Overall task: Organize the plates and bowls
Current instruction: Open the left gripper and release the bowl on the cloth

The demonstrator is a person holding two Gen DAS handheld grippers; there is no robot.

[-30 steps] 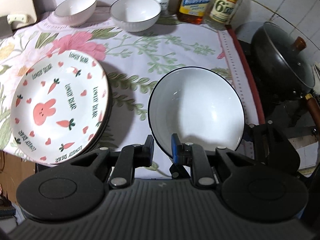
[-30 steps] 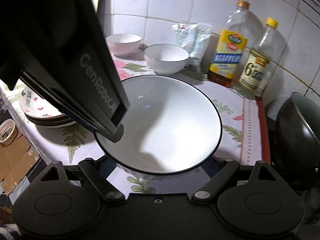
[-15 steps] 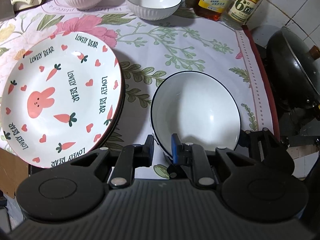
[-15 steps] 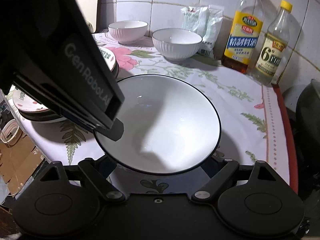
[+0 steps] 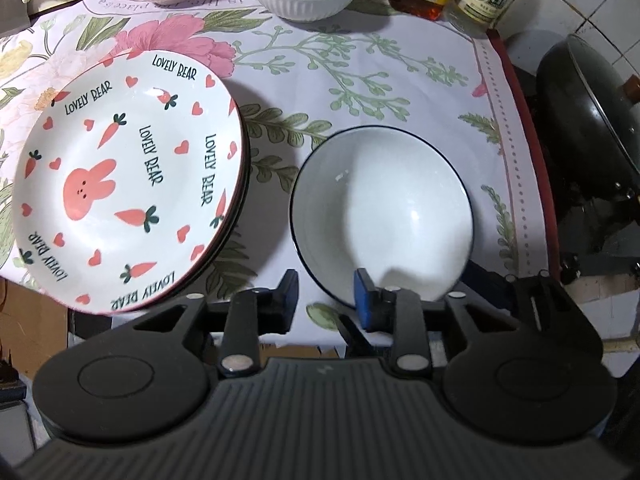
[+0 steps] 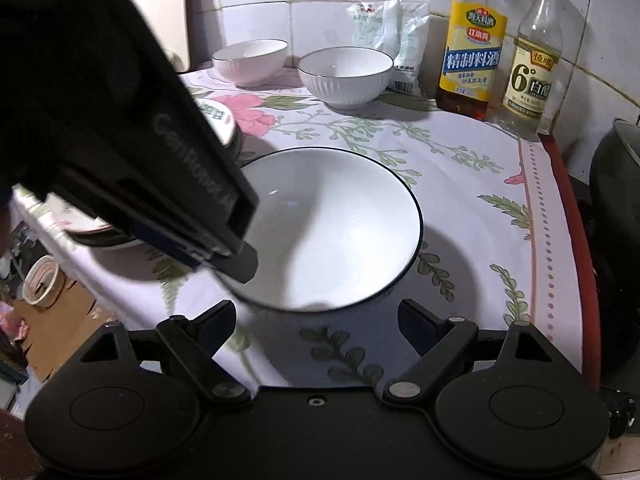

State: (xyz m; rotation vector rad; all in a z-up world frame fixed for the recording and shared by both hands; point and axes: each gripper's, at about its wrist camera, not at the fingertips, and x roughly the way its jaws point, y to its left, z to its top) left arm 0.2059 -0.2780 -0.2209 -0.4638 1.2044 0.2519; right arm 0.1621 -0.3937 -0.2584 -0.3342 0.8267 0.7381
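At lower centre we see the left gripper (image 5: 326, 294) opening off the bowl (image 5: 384, 216) rim, right gripper (image 6: 316, 320) apart, bowl set beside the plates (image 5: 128, 184).

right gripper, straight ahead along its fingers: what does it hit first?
Probably the large white bowl with the thin dark rim. It sits just ahead of the right gripper, whose open jaws are apart from it. Depth is unclear; angled down, it might meet the floral tablecloth below first.

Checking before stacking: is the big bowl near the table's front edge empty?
Empty: the big bowl shows only a bare white inside in both views.
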